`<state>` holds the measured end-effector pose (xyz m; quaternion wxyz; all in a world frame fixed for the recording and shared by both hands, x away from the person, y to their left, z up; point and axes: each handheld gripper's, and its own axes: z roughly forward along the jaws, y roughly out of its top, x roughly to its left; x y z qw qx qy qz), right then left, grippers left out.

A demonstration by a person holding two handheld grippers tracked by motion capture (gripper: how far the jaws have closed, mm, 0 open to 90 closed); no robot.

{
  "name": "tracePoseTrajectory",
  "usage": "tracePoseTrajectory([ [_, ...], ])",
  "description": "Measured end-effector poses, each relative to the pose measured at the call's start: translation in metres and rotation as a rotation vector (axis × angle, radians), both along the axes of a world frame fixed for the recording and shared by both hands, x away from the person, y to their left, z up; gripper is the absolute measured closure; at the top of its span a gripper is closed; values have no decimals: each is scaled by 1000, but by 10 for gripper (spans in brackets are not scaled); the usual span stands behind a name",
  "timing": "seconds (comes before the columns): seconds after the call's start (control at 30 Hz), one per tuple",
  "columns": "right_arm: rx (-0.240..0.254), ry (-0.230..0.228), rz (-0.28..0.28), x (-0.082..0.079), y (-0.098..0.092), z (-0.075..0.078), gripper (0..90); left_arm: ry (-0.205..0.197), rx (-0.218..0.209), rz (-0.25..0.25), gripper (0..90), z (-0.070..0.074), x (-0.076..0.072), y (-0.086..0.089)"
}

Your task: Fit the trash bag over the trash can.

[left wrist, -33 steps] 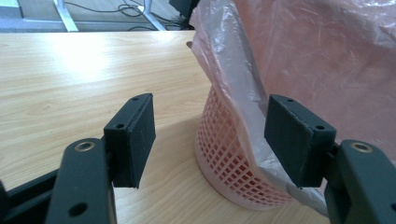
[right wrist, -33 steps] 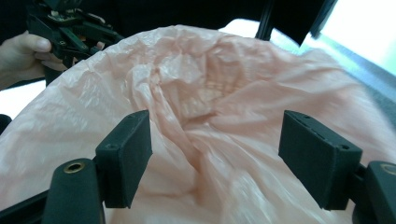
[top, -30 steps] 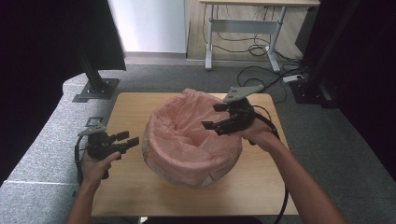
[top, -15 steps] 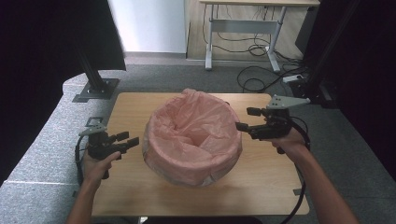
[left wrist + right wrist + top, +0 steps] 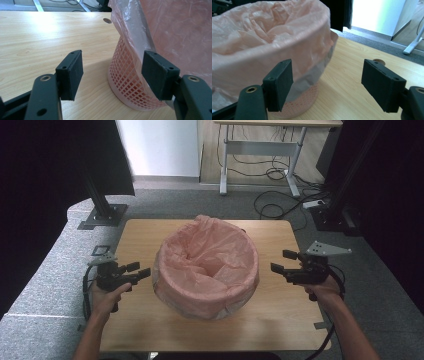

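A pink mesh basket (image 5: 235, 302) (image 5: 126, 75) (image 5: 299, 105) stands in the middle of the wooden table (image 5: 150, 235), lined with a thin pink plastic bag (image 5: 207, 260) (image 5: 180, 30) (image 5: 267, 42) folded down over its rim. My left gripper (image 5: 138, 270) (image 5: 117, 72) rests low at the basket's left side, open, with nothing between its pads. To the basket's right, my right gripper (image 5: 283, 261) (image 5: 334, 82) hovers a short way off, also open and holding nothing. Both point inward at the basket.
A desk with metal legs (image 5: 227, 155) and floor cables (image 5: 280, 200) lie beyond the table. A black stand base (image 5: 102, 215) sits at the back left, another dark stand (image 5: 340, 215) at the back right. Grey padding (image 5: 45, 285) borders the table's left edge.
My right gripper has left the top of the bag and swung out to the right and down, level with the basket's side. The left gripper has stayed put.
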<state>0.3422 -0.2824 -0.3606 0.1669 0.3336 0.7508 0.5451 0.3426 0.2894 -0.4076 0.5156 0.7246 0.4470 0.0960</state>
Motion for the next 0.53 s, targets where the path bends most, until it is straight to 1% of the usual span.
tracePoseTrajectory([
  [0.13,11,15,-17,0,-6,-14,241,2,1,-1,333,-1,0,-1],
  [0.2,12,22,-23,1,-7,-19,241,3,2,-1,333,-1,1,-1],
  [0.4,15,17,-30,2,-8,-19,241,3,1,1,333,-1,1,-1],
  [0.53,-5,17,-36,2,-7,-22,240,3,0,2,333,-1,1,-1],
])
